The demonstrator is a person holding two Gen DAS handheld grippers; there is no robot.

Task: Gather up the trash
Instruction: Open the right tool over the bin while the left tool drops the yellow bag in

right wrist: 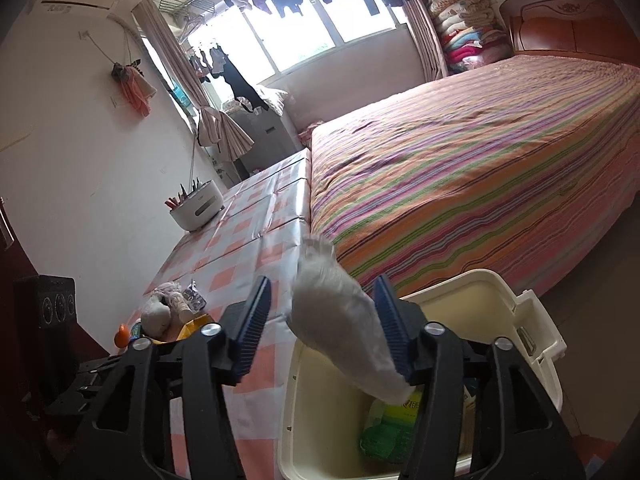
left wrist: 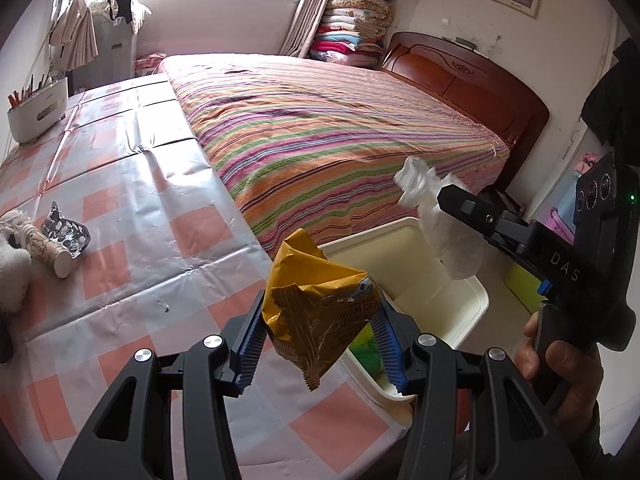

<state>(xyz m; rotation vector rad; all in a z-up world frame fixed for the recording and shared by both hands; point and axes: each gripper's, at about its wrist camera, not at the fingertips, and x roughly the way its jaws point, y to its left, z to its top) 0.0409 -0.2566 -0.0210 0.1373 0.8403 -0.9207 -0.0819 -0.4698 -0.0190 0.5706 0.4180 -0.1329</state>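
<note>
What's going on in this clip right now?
A person is clearing trash off a table with two handheld grippers. The left gripper is shut on a yellow snack wrapper, held at the edge of the cream bin. The right gripper is open, with a crumpled white tissue against one finger above the bin, which already holds green packaging. A paper cup and foil wrapper remain on the checked tablecloth.

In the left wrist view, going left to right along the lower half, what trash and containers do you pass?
Paper cup → crumpled silver wrapper → yellow cracker packet in the left hand-held gripper → cream bin → white tissue at the right hand-held gripper.
</note>
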